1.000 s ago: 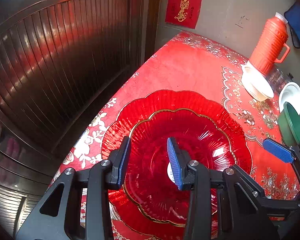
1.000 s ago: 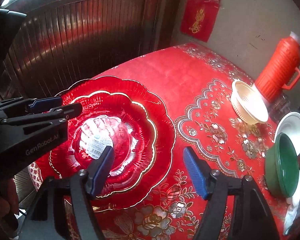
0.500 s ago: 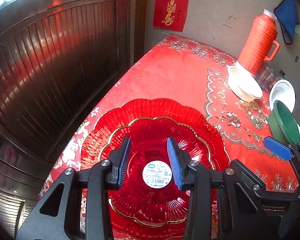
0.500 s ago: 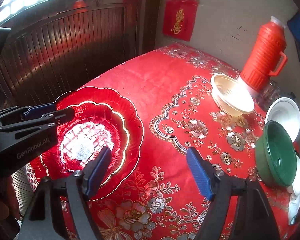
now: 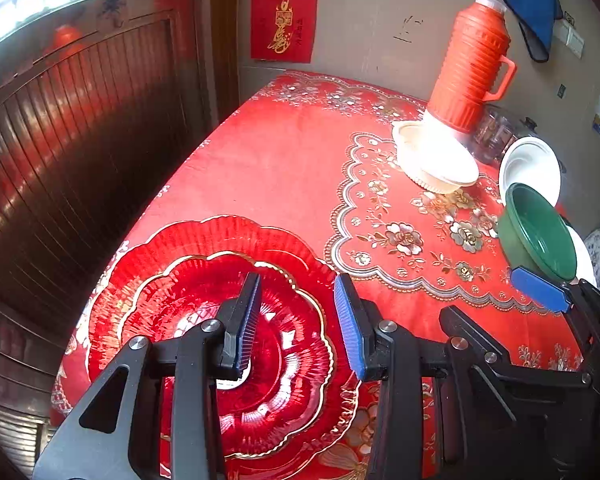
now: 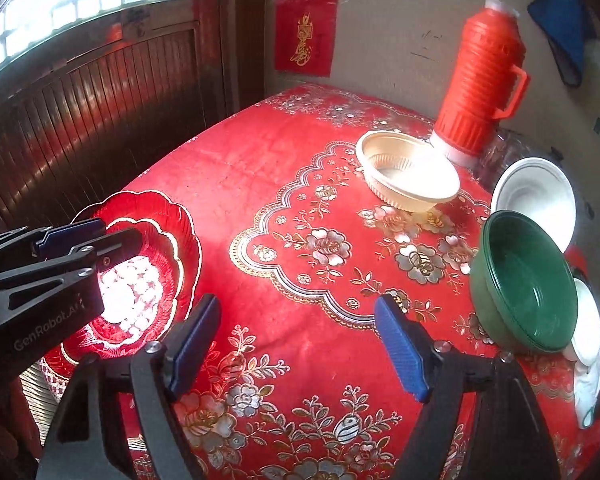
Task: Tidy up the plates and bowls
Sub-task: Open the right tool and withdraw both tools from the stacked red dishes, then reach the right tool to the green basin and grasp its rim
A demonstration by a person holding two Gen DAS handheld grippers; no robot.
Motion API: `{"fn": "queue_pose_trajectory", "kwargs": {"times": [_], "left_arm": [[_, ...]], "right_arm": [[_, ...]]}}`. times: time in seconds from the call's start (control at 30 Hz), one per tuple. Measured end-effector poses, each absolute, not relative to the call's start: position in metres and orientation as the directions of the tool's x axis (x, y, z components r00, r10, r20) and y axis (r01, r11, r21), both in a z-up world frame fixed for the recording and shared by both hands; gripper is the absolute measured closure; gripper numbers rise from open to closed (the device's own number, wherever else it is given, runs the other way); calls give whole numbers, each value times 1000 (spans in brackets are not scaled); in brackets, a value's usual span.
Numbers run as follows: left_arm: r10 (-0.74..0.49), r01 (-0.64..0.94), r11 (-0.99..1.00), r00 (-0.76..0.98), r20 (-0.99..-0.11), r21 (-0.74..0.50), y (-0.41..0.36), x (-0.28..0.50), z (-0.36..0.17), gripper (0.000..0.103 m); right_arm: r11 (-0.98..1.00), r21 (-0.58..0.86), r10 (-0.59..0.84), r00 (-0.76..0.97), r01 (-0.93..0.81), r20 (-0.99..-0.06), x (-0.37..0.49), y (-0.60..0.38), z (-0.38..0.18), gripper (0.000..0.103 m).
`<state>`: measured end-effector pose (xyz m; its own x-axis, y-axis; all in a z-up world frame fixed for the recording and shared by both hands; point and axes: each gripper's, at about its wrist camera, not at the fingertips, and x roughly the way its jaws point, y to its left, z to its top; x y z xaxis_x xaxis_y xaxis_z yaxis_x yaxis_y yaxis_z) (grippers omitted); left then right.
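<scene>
Gleaming ribbed scalloped red glass plates (image 5: 204, 280) sit nested.

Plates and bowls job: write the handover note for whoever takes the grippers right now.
Left gripper: jaws partly open, empty, above the stacked red plates.
Right gripper: jaws open wide, empty, over bare tablecloth.
Done: small red plate nested in the large one at the table's left edge.
Left: cream bowl by the orange thermos; green bowl tilted against white bowls on the right. None gathered yet.
</scene>
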<state>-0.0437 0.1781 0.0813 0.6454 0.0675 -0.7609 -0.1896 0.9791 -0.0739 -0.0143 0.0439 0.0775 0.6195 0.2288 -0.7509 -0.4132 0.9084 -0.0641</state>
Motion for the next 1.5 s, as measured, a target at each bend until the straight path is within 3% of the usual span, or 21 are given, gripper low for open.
{"fn": "queue_pose_trajectory", "kwargs": {"times": [0.63,1.5], "left_arm": [[-11,-71,995,626,-779,-71,96,36,96,65],[15,-118,991,551,-834,-60,74,146,80,65]], "right_arm": [[961,-38,156,649,-274,-745,37,-37,91,23],[975,-21,131,651,-220,-748,123,-71,97,23]]}}
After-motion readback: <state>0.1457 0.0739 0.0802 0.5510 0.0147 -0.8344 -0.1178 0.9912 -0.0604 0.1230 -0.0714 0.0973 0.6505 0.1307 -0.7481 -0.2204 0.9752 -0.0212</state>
